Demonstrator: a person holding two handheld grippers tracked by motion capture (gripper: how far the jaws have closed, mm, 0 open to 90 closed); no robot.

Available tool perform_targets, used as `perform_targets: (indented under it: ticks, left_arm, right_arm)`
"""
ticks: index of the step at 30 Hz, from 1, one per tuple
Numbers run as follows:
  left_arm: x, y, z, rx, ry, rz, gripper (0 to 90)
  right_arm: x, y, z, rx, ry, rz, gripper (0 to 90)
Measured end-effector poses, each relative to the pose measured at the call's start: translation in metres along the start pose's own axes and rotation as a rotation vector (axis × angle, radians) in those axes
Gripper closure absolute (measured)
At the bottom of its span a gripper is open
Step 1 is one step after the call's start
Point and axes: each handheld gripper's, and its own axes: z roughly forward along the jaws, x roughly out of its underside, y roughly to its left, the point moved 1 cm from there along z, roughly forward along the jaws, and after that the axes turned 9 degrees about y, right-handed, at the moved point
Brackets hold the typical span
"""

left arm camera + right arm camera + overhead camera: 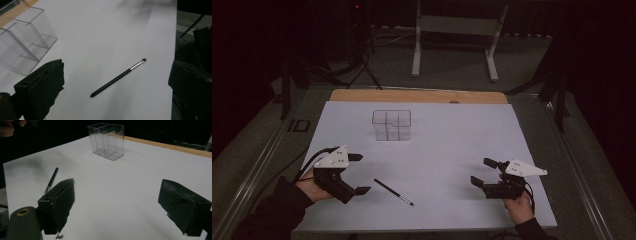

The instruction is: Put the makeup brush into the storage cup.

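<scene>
High view: the brush (393, 192) is seen lying flat near the front edge of the surface (462, 130), just right of the wide-open left gripper (359, 173) and well apart from the wide-open right gripper (482, 172). Left gripper view: the brush (118, 77) lies diagonally between the spread jaws, handle nearest, with the clear organizer (23, 47) beyond. Right gripper view: the brush (50, 181) lies far to the left, partly hidden behind one jaw.

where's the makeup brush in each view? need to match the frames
High view: brush lies flat near the front edge, between the grippers, nearer the left one.
Left gripper view: centre-right, diagonal, bristles at upper right.
Right gripper view: left side, partly behind the near jaw.
Shared landmark: clear plastic organizer.
</scene>
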Motion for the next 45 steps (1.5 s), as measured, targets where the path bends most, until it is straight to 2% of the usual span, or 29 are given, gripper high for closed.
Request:
perform_targets:
  ticks: [16, 25, 35, 45]
  left_arm:
    - [-0.024, 0.0, 0.014, 0.051, 0.095, 0.089, 1.9]
    - [-0.032, 0.001, 0.023, 0.066, 0.137, 0.132, 2.0]
    - [-0.042, 0.001, 0.031, 0.102, 0.191, 0.19, 2.0]
    - [-0.045, 0.0, 0.051, 0.17, 0.256, 0.195, 3.5]
  right_arm:
    - [0.0, 0.0, 0.001, -0.005, 0.002, 0.0, 13.9]
    - [0.0, -0.001, 0.002, -0.009, 0.002, 0.0, 13.9]
    - [0.0, 0.0, 0.002, -0.013, 0.005, 0.002, 13.8]
    - [0.0, 0.0, 0.003, -0.016, 0.006, -0.001, 13.9]
